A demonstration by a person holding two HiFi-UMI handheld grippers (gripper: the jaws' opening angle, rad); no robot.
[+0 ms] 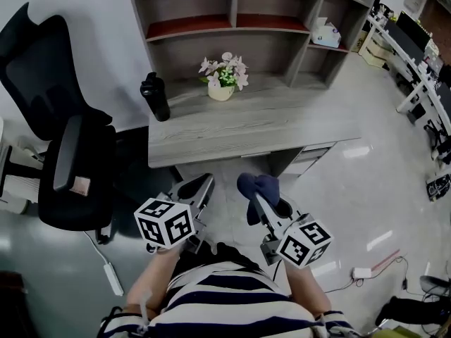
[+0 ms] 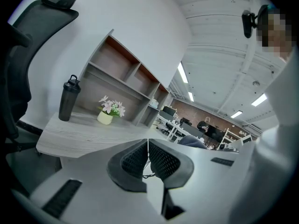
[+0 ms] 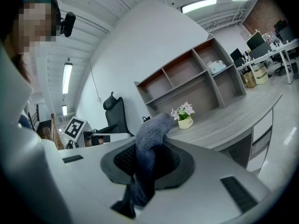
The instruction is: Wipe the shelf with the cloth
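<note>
**A:** What did your fingers have?

**B:** My right gripper [image 3: 148, 149] was clamped on the cloth [image 1: 259, 185]. The cloth bunched up past the tips and hung down behind them. My left gripper [image 2: 148, 144] was pressed together on nothing.

**A:** And the shelf [image 1: 232, 25]?

**B:** Well ahead of both sets of fingers, up beyond the desk [image 1: 246, 129]. Nothing of mine touched it.

**A:** What worried you from there?

**B:** Mostly the grip. Only a fold of cloth sat between the pads, so I judged a hard drag along a board could pull it out. The loose wad could also have caught on a divider.

**A:** Anything in the way?

**B:** A flower pot [image 1: 221, 90] stood straight ahead of my fingers on the desk, right below the lower boards, and a sweep too low could have tipped it. A dark bottle [image 1: 156, 98] stood ahead and left of my left fingers, tall enough to topple from a nudge. A box [image 1: 325, 32] sat in a cubby far ahead and right of my right fingers. The chair [image 1: 70, 153] was just left of my left fingers, crowding that side.
</note>
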